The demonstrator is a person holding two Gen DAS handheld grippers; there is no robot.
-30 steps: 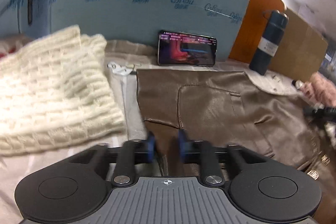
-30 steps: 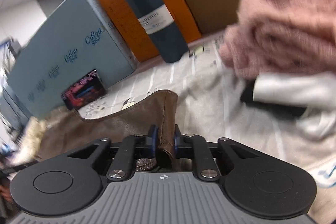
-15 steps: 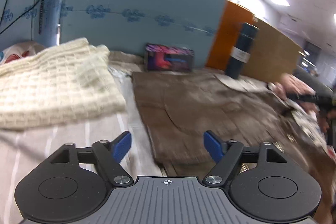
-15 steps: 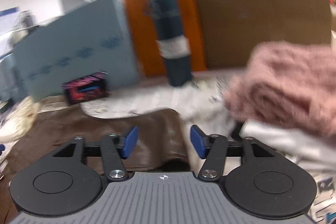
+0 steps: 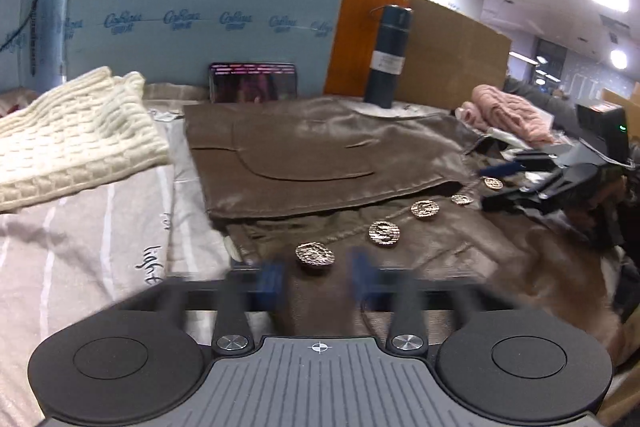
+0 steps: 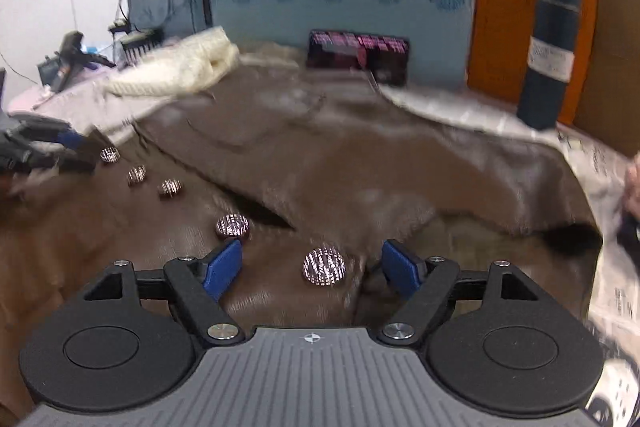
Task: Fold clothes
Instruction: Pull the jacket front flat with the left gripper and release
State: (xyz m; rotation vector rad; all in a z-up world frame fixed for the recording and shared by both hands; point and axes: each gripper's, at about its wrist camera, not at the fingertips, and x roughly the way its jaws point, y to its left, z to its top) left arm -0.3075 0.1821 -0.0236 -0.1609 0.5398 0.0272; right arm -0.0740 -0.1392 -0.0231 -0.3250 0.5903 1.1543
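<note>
A brown leather jacket (image 5: 320, 155) lies flat on the table, its far half folded over towards me, with a row of round metal buttons (image 5: 384, 233) showing below the fold. My left gripper (image 5: 316, 277) hovers low over the jacket's near left edge; its blue fingers are blurred and partly closed with a gap between them. My right gripper (image 6: 316, 265) is open over the jacket (image 6: 360, 155), with a button (image 6: 324, 265) between its fingers. The right gripper also shows at the right of the left wrist view (image 5: 560, 171).
A cream knit sweater (image 5: 68, 131) lies at the left, a pink knit sweater (image 5: 508, 111) at the right. A phone (image 5: 252, 83) and a dark flask (image 5: 388, 57) stand against blue, orange and cardboard panels at the back. A striped cloth (image 5: 80, 247) covers the table.
Both grippers let go of the jacket's edge after laying it over, then pulled back towards me. They now sit over the near button edge. The left fingers are closing from wide open.
</note>
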